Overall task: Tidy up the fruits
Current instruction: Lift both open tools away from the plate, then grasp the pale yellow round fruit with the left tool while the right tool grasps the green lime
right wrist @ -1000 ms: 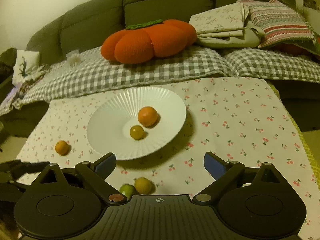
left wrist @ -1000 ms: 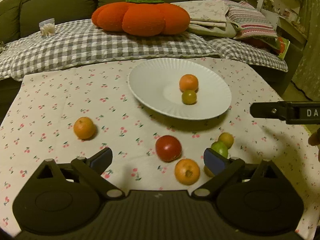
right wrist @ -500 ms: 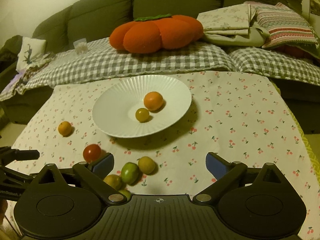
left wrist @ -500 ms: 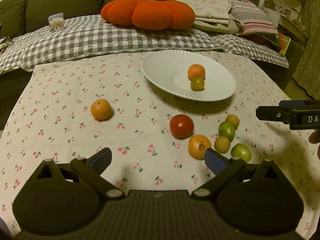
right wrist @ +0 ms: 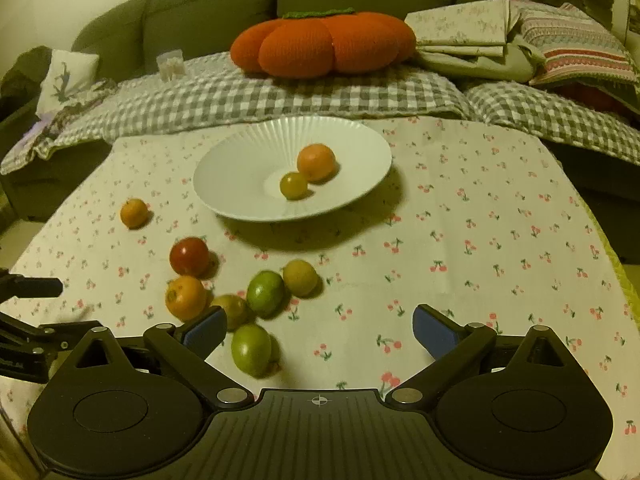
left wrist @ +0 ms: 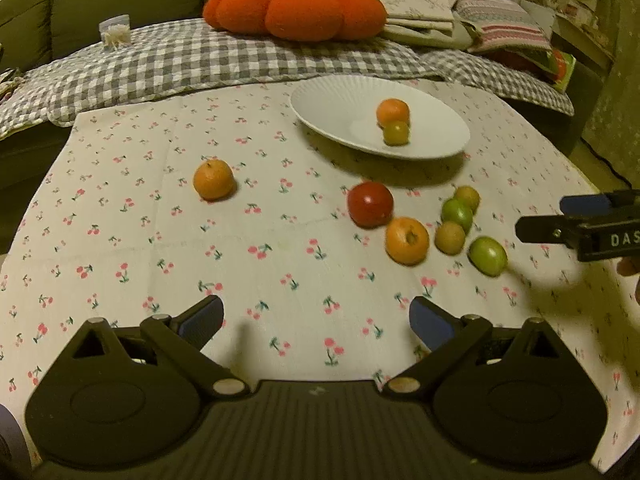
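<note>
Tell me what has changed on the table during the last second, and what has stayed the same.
Both tongs, left and right, drew back from the white plate, so the loose fruits near the red tomato came fully into view. Both stayed open and empty; nothing was gripped or released. The plate keeps its two fruits, and the lone orange has not moved.

Dim warm light, green sofa [right wrist: 248,12], checked blanket [right wrist: 280,96], orange pumpkin cushion [right wrist: 324,44], folded bedding [right wrist: 472,36]

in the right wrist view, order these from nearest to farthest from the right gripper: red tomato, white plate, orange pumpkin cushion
1. Round red tomato, on the tablecloth, left of the right hand-held gripper.
2. White ribbed plate, mid-table.
3. Orange pumpkin-shaped cushion, back on the sofa.
</note>
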A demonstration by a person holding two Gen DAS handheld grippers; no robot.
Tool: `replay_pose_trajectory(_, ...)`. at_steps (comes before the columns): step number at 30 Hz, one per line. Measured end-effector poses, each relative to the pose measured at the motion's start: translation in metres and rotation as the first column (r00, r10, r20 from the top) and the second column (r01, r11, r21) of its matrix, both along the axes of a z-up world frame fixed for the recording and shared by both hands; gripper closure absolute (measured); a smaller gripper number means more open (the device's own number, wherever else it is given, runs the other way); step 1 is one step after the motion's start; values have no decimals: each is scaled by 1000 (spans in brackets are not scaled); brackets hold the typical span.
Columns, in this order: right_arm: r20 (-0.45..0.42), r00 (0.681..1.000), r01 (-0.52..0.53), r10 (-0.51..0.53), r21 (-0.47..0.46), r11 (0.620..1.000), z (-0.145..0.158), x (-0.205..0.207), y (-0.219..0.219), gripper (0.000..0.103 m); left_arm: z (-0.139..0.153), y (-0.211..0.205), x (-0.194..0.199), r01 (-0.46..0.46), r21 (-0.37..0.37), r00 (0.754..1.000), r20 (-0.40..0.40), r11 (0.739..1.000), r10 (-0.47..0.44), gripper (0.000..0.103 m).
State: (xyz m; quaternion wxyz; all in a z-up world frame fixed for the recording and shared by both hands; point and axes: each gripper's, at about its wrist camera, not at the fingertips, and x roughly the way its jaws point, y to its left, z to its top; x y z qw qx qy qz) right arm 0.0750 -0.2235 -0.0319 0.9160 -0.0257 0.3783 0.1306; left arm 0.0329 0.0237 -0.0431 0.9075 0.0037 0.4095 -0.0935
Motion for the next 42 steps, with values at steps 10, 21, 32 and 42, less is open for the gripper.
replay_pose_trajectory(10, -54, 998, -19, 17, -37, 999, -13, -9, -1, 3, -2, -20, -14, 124, -22, 992, -37, 992, -124, 6)
replay_pose_trajectory(21, -83, 996, -28, 23, -55, 998, -20, -14, -5, 3, -4, -44, -22, 257, -77, 961, -82, 963, -263, 31)
replay_pose_trajectory(32, -108, 993, -50, 42, -67, 996, -26, -16, 0, 3, -13, -60, -23, 301, -71, 948, -89, 951, -306, 75)
replay_pose_trajectory(42, -119, 991, -78, 69, -73, 994, -30, -13, 10, 3, -10, -52, -16, 258, -63, 960, -96, 964, -263, 80)
